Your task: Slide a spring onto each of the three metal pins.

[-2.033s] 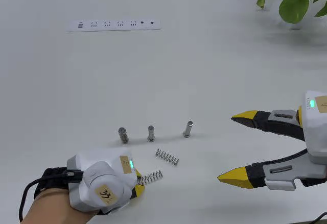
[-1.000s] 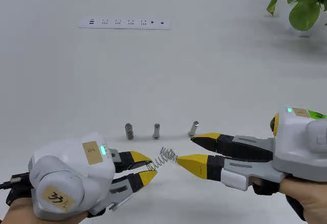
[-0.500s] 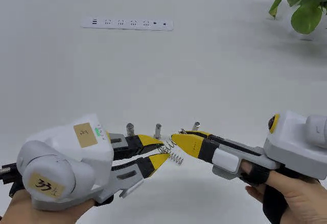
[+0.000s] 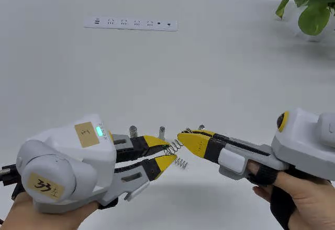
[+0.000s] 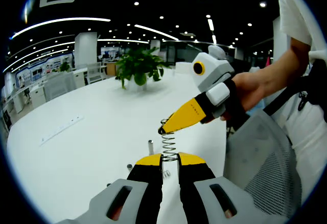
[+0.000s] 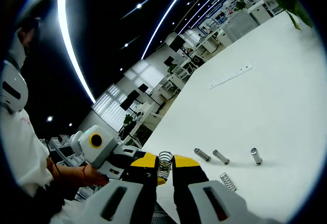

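A spring (image 4: 176, 146) is held off the surface (image 4: 220, 73), just in front of the middle pin (image 4: 162, 131). One end is clamped in the jaws of the left gripper (image 4: 170, 152), the other in the right gripper (image 4: 180, 134) (jaws likewise clenched on it). A second spring (image 4: 180, 163) is seen lying before that pin.

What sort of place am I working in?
Probably an open-plan office: a big white table with a power strip and a plant, ceiling light strips, and rows of desks behind.
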